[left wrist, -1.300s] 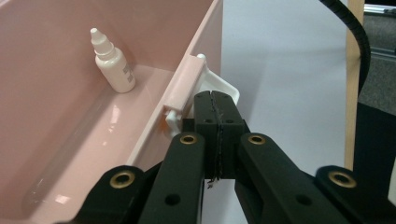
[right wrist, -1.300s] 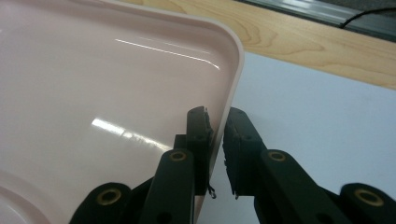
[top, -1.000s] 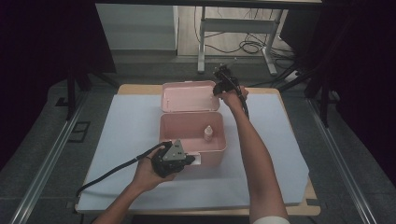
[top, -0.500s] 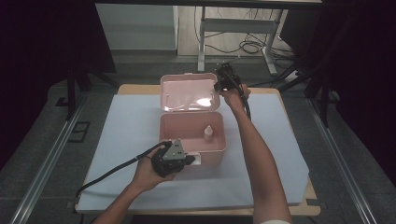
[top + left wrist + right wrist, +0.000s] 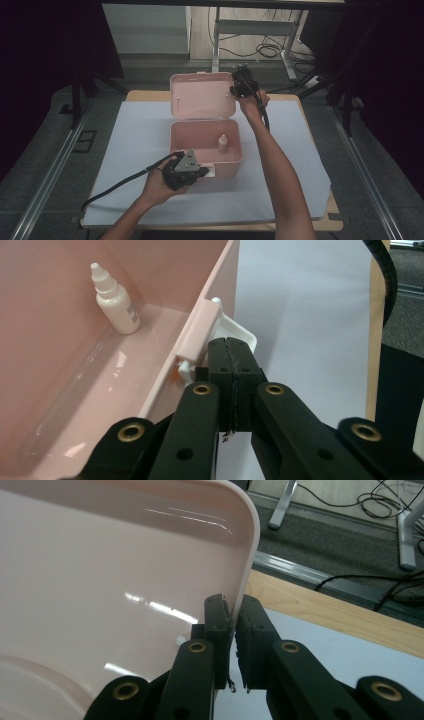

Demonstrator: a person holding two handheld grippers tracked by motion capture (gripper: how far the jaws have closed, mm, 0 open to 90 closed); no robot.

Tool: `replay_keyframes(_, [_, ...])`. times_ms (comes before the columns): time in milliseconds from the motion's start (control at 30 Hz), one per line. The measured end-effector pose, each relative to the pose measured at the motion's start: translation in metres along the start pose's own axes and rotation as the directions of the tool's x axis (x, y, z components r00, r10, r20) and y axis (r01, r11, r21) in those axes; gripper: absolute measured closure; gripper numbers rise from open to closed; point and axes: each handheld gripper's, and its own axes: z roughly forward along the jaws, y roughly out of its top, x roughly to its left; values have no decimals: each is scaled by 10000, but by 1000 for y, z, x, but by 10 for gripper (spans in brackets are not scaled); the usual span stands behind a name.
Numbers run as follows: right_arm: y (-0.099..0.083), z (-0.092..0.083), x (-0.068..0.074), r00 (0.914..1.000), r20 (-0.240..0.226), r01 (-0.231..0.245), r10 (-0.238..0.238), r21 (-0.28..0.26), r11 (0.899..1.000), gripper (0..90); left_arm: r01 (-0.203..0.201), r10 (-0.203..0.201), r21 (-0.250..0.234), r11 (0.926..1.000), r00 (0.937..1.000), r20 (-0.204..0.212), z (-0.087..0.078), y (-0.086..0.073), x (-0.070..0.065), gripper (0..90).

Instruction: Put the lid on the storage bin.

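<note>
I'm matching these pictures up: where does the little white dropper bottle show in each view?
High view: dropper bottle stands in the pink box, right of centre.
Left gripper view: upper left, upright on the box floor.
Right gripper view: not in it.
Shared landmark: the pink box.

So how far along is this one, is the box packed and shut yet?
Done: the bottle stands inside the box. In hand: the right gripper pinches the edge of the lid, which stands about upright; the left gripper, shut, sits at the front latch, apparently steadying the box. Left, probably: lower the lid and fasten the latch.
</note>
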Motion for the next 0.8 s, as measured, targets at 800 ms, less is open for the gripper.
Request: replay_keyframes(800, [-8, -32, 4, 10000, -93, 17, -30, -1345, 9909, 858, -55, 56, 83, 10000, 10000, -20, 0, 1, 0, 900])
